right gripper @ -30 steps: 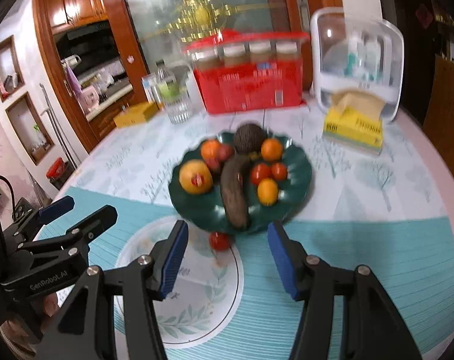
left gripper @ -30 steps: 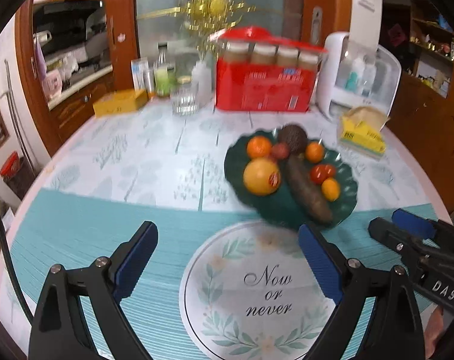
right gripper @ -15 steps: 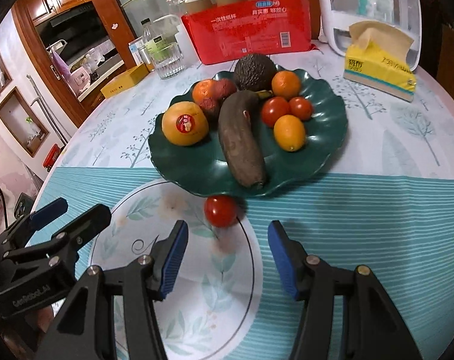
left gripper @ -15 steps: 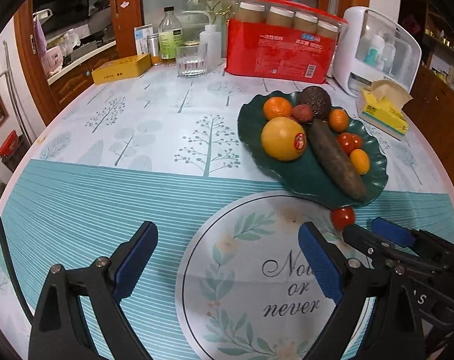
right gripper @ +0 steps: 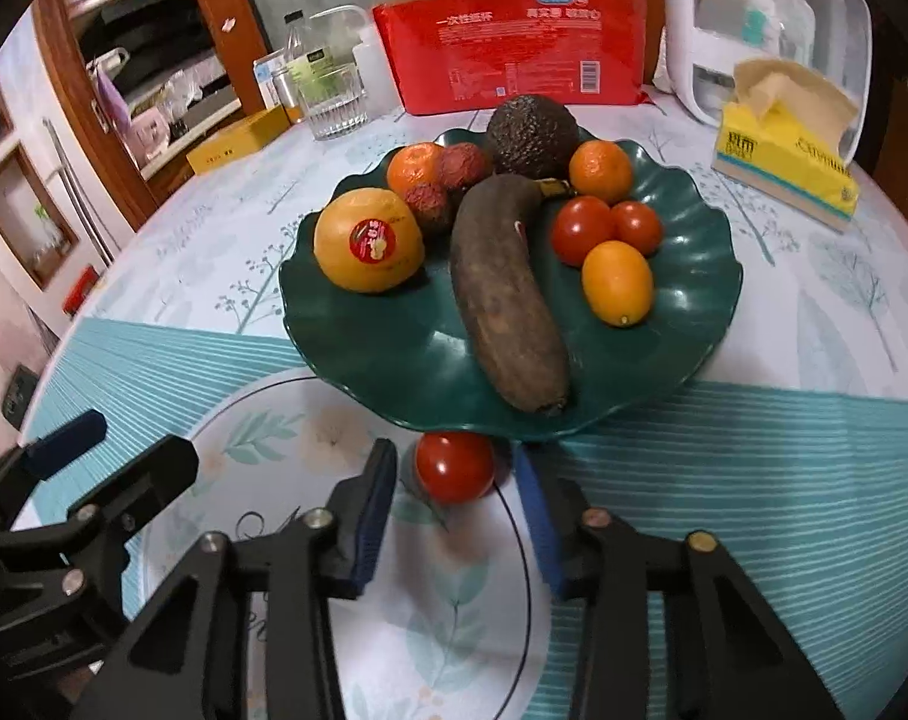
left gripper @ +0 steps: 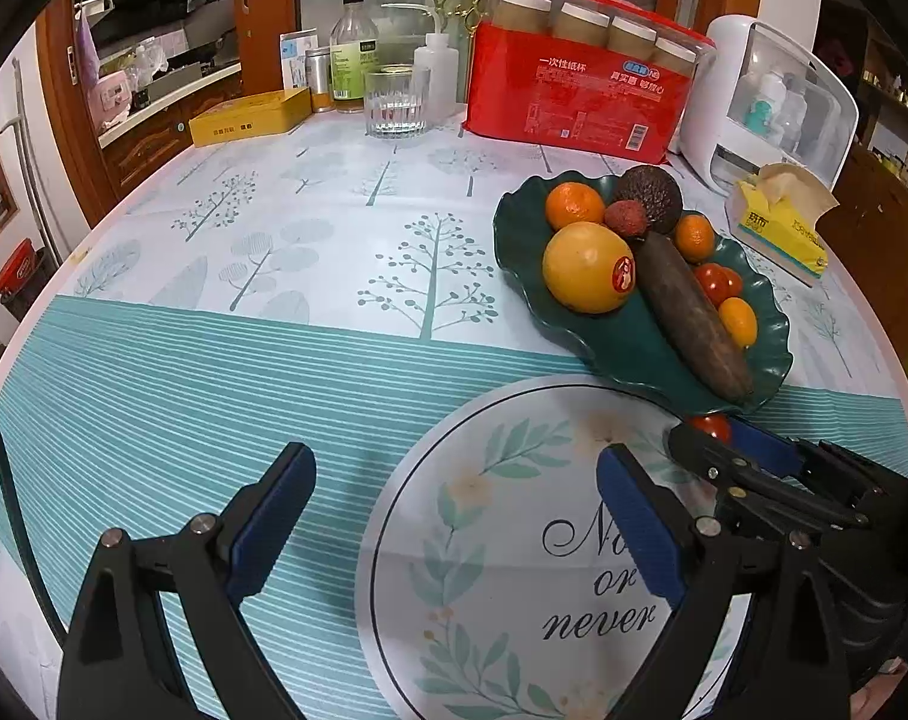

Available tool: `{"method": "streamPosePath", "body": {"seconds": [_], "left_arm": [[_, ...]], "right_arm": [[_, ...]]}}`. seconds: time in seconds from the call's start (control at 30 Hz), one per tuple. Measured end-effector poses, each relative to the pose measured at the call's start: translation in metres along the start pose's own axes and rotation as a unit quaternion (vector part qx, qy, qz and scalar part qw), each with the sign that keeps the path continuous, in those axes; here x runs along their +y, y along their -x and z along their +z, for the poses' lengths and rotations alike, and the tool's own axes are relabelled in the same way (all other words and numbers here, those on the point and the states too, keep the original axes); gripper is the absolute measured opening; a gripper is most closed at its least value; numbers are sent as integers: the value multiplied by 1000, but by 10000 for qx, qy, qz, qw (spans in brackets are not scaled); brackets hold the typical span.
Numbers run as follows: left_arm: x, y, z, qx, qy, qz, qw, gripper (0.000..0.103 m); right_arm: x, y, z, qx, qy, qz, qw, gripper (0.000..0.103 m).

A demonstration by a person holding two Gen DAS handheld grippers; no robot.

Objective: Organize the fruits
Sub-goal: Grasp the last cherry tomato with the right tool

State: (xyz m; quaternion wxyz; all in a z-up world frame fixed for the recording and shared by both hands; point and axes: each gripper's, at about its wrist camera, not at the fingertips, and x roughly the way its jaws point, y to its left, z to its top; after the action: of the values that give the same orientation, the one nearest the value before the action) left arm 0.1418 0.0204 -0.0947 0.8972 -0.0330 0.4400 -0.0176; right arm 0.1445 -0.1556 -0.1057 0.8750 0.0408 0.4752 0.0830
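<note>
I am reading the right wrist view first: the right gripper (right gripper: 454,480) is sitting low in the centre of the frame, and its jaws are closing with a loose tomato (right gripper: 454,467) between the blue pads (right gripper: 375,516). A narrow gap is still showing on each side of the tomato, so the pads are not pressing on it. The tomato is lying on the tablecloth (right gripper: 754,492), on the edge of the printed round emblem (right gripper: 310,420), just beside the near rim of the green plate (right gripper: 694,324) that is filling the middle of the frame. On that plate I am seeing a large orange with a red sticker (right gripper: 367,240) at the left, a darkened banana (right gripper: 505,294) running down the centre, an avocado (right gripper: 532,135) at the top, two small tomatoes (right gripper: 604,227) right of centre, and a kumquat (right gripper: 617,282) below them. In the left wrist view, the left gripper (left gripper: 454,516) is occupying the bottom of the frame with its jaws standing wide apart and holding nothing; only the striped cloth and the emblem are showing between its fingers (left gripper: 271,516). The right gripper's fingers are entering that view at the lower right, flanking the same tomato (left gripper: 710,426) below the plate (left gripper: 520,240). A red package (left gripper: 580,102) and a drinking glass (left gripper: 396,102) are standing at the top of that frame.
</note>
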Motion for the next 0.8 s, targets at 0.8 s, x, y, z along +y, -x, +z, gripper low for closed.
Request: {"method": "streamPosePath", "body": {"seconds": [0.8], "left_arm": [[-15,26,-4,125,-226,-181,9995,94]], "right_arm": [[-5,35,-23,47,22,-21,10000,26]]}}
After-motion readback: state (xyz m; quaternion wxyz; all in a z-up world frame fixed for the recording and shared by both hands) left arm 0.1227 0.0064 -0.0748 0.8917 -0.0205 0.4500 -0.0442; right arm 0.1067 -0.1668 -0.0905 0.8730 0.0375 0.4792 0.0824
